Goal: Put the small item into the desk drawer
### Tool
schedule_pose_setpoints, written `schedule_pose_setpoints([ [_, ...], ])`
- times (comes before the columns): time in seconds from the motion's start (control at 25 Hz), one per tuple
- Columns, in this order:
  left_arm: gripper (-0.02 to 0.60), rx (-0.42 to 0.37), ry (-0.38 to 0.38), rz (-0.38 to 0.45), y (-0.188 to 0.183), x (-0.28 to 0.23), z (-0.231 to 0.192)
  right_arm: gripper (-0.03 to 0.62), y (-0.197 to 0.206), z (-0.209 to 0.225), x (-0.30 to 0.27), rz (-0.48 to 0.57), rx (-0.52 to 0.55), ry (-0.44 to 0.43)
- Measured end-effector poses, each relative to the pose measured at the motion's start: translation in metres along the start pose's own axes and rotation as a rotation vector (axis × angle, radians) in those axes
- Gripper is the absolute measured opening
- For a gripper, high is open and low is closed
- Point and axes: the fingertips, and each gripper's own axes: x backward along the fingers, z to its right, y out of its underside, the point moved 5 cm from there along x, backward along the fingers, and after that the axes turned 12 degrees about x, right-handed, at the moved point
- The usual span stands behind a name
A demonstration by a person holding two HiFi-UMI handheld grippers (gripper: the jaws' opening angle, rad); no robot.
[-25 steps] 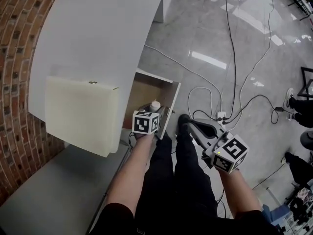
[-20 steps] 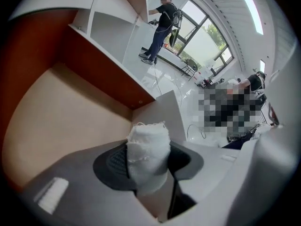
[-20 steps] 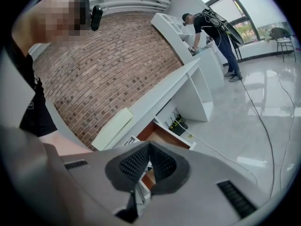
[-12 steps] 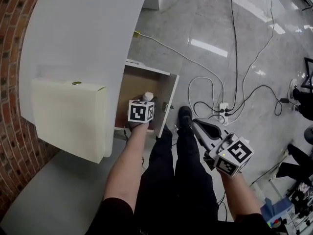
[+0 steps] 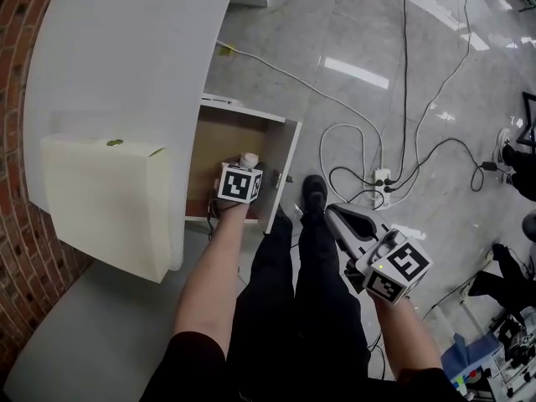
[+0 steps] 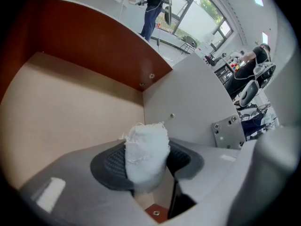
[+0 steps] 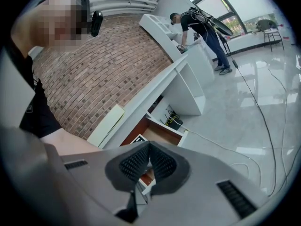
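Note:
The desk drawer (image 5: 219, 132) stands pulled out from under the white desk (image 5: 126, 65), its wooden floor bare. My left gripper (image 5: 248, 162) is inside the drawer, shut on a small white cloth-wrapped item (image 6: 146, 154), whose top pokes out past the marker cube (image 5: 249, 159) in the head view. The left gripper view has the drawer's floor (image 6: 70, 112) and white front wall (image 6: 193, 112) close behind the item. My right gripper (image 5: 335, 216) hangs over the floor to the right of my legs, shut and holding nothing (image 7: 148, 166).
A cream box (image 5: 105, 199) lies on the desk's near end. Cables and a power strip (image 5: 381, 178) run over the glossy floor to the right. A brick wall (image 5: 21, 23) lines the left side. A person (image 7: 204, 29) stands far off at another counter.
My left gripper has carried the white item forward and down, deeper into the open drawer. The right gripper has hardly moved.

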Motion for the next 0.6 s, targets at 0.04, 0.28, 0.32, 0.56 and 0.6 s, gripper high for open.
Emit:
schedule_pose_setpoints([
  [0.04, 0.190, -0.016, -0.012, -0.002, 0.001, 0.000, 0.000, 0.012, 0.000, 0.000, 0.001, -0.001, 0.000, 0.000],
  [0.28, 0.199, -0.007, -0.036, 0.042, -0.004, 0.014, 0.001, 0.012, -0.008, -0.005, 0.007, 0.009, 0.021, -0.009],
  [0.32, 0.199, 0.003, -0.037, 0.050, -0.005, 0.017, 0.001, 0.012, -0.012, -0.006, 0.007, 0.014, 0.027, -0.011],
  [0.56, 0.199, 0.079, -0.018, 0.100, 0.001, 0.059, 0.018, 0.012, -0.040, -0.023, 0.012, 0.021, 0.055, -0.026],
  [0.6, 0.199, 0.077, -0.012, 0.112, 0.001, 0.068, 0.023, 0.012, -0.047, -0.028, 0.013, 0.026, 0.065, -0.032],
])
